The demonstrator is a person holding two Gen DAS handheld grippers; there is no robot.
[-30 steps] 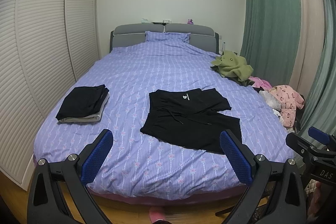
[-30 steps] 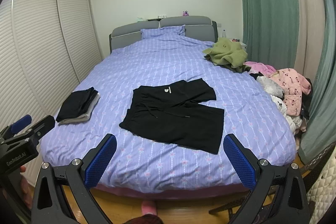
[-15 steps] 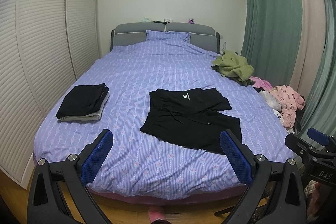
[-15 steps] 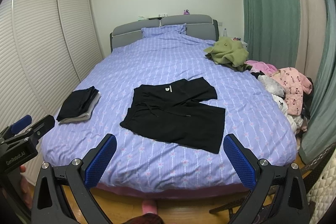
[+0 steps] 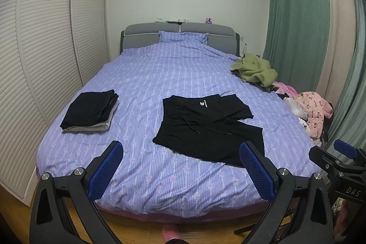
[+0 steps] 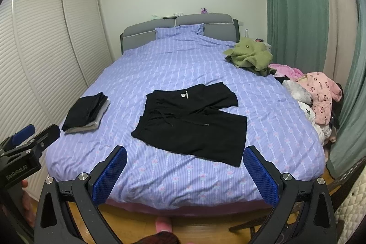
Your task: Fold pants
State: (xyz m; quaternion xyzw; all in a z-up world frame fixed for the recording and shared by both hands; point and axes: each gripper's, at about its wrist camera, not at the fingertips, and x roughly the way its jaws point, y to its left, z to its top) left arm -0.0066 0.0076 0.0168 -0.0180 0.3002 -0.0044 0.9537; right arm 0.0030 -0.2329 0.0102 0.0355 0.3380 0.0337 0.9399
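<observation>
We are getting ready to fold the black pants (image 5: 205, 127).

They are lying flat on the bed (image 5: 160, 74), so both released tongs, left (image 5: 181, 172) and right (image 6: 185, 173), are hovering empty before it. We are reading "GenRobot.AI" and "DAS"; the white logo is probably Champion.

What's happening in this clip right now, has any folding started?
Not yet. A person stands at the foot of the bed with the left gripper and right gripper, jaws wide open and holding nothing. The black pants lie spread flat mid-bed, waistband to the left, untouched. A folded stack of dark clothes sits to their left; a green garment and a pile of pink clothes lie on the right.
</observation>
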